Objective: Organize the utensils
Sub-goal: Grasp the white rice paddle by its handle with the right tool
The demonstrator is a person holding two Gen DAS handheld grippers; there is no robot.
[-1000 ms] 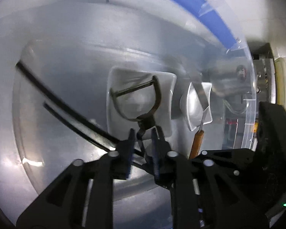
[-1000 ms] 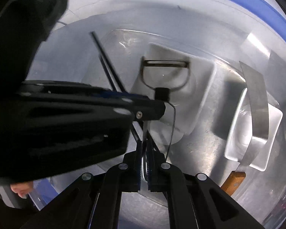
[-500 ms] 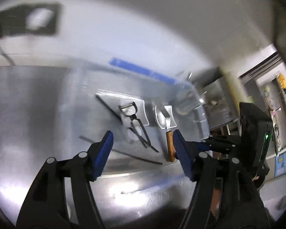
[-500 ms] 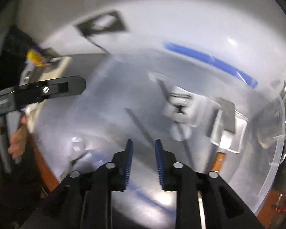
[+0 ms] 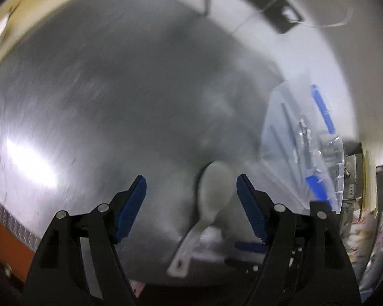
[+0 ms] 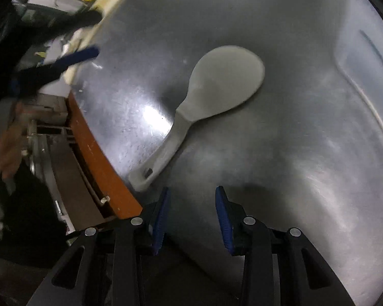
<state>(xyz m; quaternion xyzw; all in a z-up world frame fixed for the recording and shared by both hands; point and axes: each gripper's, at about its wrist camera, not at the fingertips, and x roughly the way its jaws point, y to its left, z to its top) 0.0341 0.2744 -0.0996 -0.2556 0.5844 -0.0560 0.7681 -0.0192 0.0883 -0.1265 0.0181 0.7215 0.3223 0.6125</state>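
- The left gripper (image 5: 191,199) fills the bottom of the left wrist view, its blue-padded jaws spread wide with nothing between the pads.
- A white rice paddle (image 5: 212,193) lies flat on the steel table (image 5: 89,102), low in the frame between those jaws; motion blur softens its outline.
- In the right wrist view the paddle (image 6: 217,86) sits at mid-frame, blade toward the upper right, handle end near the table's orange edge (image 6: 94,137).
- The right gripper (image 6: 191,219) is at the bottom centre, jaws apart and empty, just below the handle.
- A clear plastic tray (image 5: 306,148) stands at the right of the left view; its contents are too blurred to name.
- The tray's rim (image 6: 365,97) is cut off at the right edge.
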